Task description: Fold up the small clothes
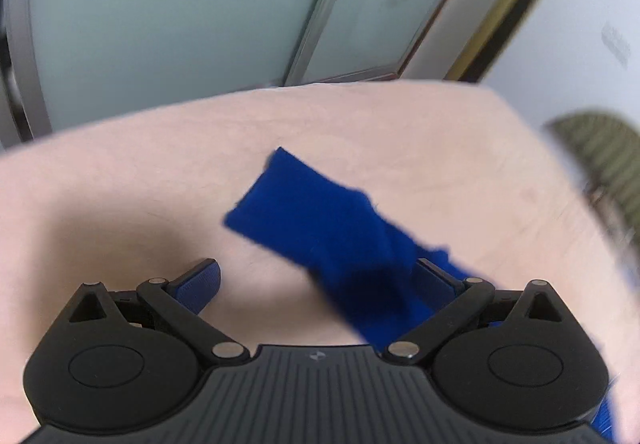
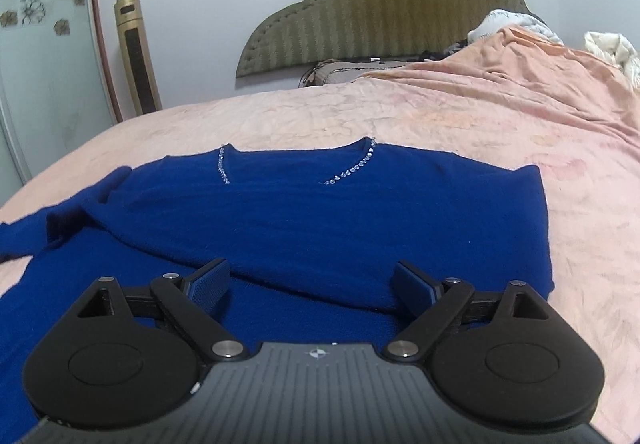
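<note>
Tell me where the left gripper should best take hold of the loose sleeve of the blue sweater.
Probably the cuff end of the sleeve: it lies flat on the pink bedspread with free edges. Come in low from the bare side, one finger of the open left gripper sliding under. The right gripper hangs open.

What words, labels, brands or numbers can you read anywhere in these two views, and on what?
None readable.
Right gripper body: a small round emblem, no letters.
Left gripper body: a similar mark, blurred.
Gold tower fan: panel too small to read.
Blue sweater: beads only, no text.

Two close wrist views — shared sweater (image 2: 320, 212)
</note>
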Demonstrator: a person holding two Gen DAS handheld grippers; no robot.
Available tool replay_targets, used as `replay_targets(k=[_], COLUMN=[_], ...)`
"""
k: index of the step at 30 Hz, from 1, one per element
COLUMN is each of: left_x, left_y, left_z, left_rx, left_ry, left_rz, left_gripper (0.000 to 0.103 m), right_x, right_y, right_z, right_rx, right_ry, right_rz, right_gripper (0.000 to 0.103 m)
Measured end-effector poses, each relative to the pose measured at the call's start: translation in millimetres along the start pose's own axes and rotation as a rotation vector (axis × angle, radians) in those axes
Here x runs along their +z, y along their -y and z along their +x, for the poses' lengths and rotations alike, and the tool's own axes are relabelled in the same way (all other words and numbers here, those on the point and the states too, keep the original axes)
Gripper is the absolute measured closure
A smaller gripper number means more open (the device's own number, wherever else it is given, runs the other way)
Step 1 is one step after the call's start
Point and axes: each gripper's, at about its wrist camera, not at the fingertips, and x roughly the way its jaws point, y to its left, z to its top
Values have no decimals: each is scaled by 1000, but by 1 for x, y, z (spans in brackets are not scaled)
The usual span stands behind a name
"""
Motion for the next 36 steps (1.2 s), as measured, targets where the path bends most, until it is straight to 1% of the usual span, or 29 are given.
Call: replay_targets(k=[2,4,5,6,8,9,11,13,15,17,18,21,22,23,24,26,27,28,30,31,32,34,36], left_x=[8,17,20,24,30,30,25,20,23,33,40,62,67,71,72,64,54,41,3,-18,-43,-88,-141], left_y=[-5,-11,-10,-8,-8,-13,-16,-8,2,8,11,26,33,43,56,88,109,132,177,196,217,252,284], left_z=[5,9,11,13,23,25,18,4,-11,-24,-28,-42,-46,-52,-57,-70,-77,-82,-95,-101,-108,-116,-123], left_rx=[-16,-23,-12,-3,-23,-31,-24,27,112,182,227,409,449,466,459,403,359,304,167,100,13,-142,-290], left_ry=[27,50,59,54,-5,-23,-14,29,108,182,219,351,391,428,455,500,518,528,518,501,468,398,319], left_rz=[-77,-150,-165,-165,-177,-196,-204,-136,-44,7,22,34,31,36,52,133,201,280,446,513,585,703,813], left_gripper=[1,6,25,63,93,97,98,98,98,98,98,98,98,98,98,98,98,98,98,98,98,98,98], right_x=[0,0,0,0,0,0,1,1,1,1,1,1,1,1,1,1,1,1,1,0,0,-2,-3], right_y=[3,5,5,6,7,8,9,10,10,10,10,11,11,11,11,12,12,13,14,16,17,22,28], right_z=[0,1,1,1,2,2,2,3,3,3,3,3,3,3,3,4,3,3,1,-1,-5,-15,-27], right_rx=[2,6,7,8,11,13,17,20,23,26,27,30,30,30,30,31,32,36,36,32,20,-12,-55], right_ry=[1,-2,-4,-5,-8,-9,-11,-15,-17,-20,-21,-22,-22,-21,-20,-21,-20,-19,-5,7,26,77,124], right_rz=[14,24,29,34,40,42,47,51,54,57,59,63,63,63,64,67,68,71,86,100,114,144,165], right_gripper=[9,8,8,8,8,8,7,7,6,6,5,5,5,5,5,5,5,5,6,6,6,6,6])
